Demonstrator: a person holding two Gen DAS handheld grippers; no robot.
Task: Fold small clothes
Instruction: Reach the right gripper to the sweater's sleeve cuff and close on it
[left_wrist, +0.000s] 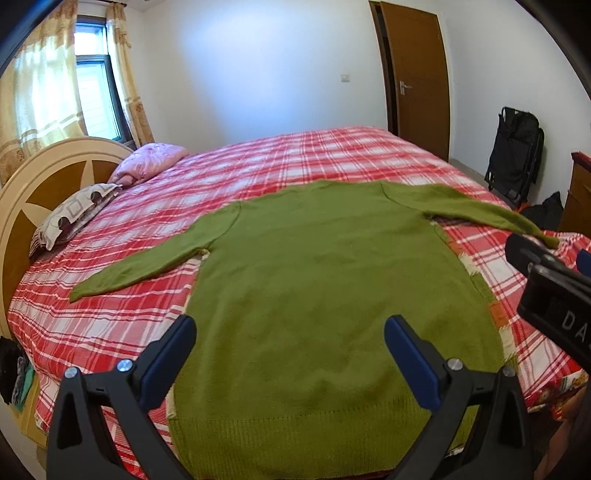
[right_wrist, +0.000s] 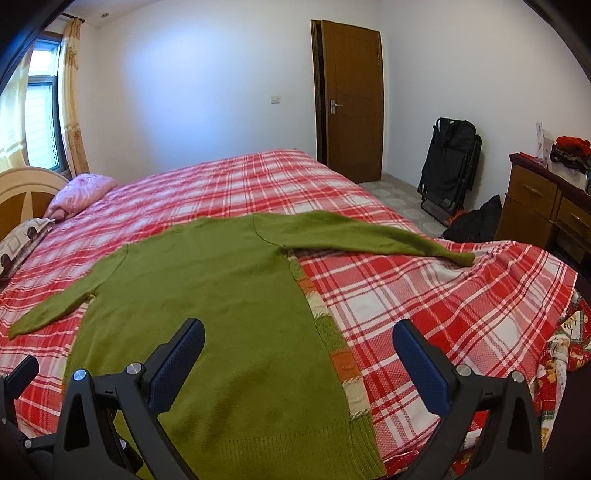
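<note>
Sweater (left_wrist: 325, 280) lies flat at the bed's (left_wrist: 110, 332) near edge, unfolded. Your left gripper (left_wrist: 290, 336) and right gripper (right_wrist: 299, 338) hover apart, empty. Next, take a sleeve (right_wrist: 369, 236) inward.

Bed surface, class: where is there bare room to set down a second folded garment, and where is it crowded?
The green sweater covers the near middle of the bed. Free patches of plaid bedspread: the wide far stretch beyond the sweater's shoulders toward the door, and the near right corner under the right sleeve. The head end is crowded by the pink quilt and patterned pillow.
</note>
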